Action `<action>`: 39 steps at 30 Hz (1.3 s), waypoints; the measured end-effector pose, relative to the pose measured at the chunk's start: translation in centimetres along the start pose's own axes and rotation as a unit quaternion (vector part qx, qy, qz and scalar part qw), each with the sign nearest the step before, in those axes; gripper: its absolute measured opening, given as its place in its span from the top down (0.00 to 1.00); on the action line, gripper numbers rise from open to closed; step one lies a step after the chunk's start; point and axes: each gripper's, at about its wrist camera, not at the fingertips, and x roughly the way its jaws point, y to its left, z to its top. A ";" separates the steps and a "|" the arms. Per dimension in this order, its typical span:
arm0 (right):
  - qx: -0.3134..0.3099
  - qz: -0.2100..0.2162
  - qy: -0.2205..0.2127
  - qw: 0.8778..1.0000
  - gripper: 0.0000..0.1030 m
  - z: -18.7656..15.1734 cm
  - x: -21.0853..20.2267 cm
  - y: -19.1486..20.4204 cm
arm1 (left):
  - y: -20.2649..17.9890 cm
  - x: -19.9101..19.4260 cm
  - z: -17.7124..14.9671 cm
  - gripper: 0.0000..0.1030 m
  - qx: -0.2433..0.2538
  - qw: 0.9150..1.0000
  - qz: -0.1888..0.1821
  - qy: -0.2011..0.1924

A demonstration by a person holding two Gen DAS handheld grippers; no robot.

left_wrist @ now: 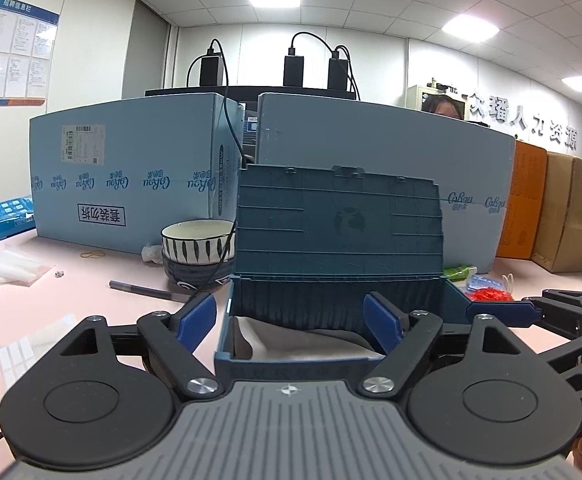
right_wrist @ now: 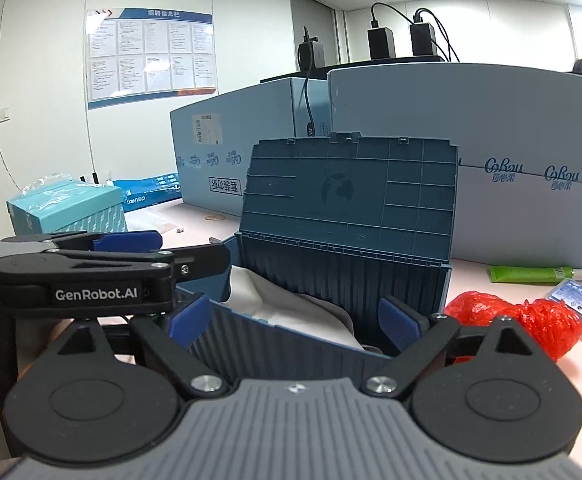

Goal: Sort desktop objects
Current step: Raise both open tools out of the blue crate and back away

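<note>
A dark blue plastic storage box (left_wrist: 339, 240) stands open on the pink desk, lid upright, with grey-white cloth (left_wrist: 275, 336) inside. It also shows in the right wrist view (right_wrist: 347, 200) with the cloth (right_wrist: 291, 312). My left gripper (left_wrist: 291, 322) is open and empty, just in front of the box's near wall. My right gripper (right_wrist: 299, 320) is open and empty, its fingers over the box's front edge. The left gripper also shows in the right wrist view (right_wrist: 131, 248), at the box's left side.
Stacked bowls (left_wrist: 197, 252), a pen (left_wrist: 143, 290) and a rubber band (left_wrist: 93, 255) lie left of the box. A red plastic bag (right_wrist: 531, 316), a green tube (right_wrist: 531, 274) and a small blue packet (right_wrist: 579, 292) lie to its right. Large blue cartons (left_wrist: 131, 176) stand behind. A teal box (right_wrist: 71, 210) stands far left.
</note>
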 end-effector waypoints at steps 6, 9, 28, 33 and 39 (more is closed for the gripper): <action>0.003 -0.004 -0.008 1.000 0.08 -0.4 -1.4 0.2 | -0.8 -1.2 -0.3 0.22 -0.004 1.000 -0.003 -0.002; 0.006 -0.004 -0.013 1.000 0.06 -0.7 -2.1 0.1 | -1.3 -2.0 -0.4 0.21 0.000 1.000 -0.003 -0.007; 0.031 -0.025 -0.015 0.999 0.04 -4.2 -6.1 -2.1 | -5.5 -3.8 -3.4 0.17 -0.007 1.000 -0.013 0.004; 0.041 -0.034 -0.012 0.999 0.03 -5.3 -6.9 -3.1 | -6.5 -3.6 -4.2 0.17 -0.004 1.000 -0.017 0.011; 0.059 -0.045 -0.011 0.997 0.03 -6.3 -7.7 -4.4 | -7.7 -2.9 -5.2 0.17 0.000 0.999 -0.024 0.025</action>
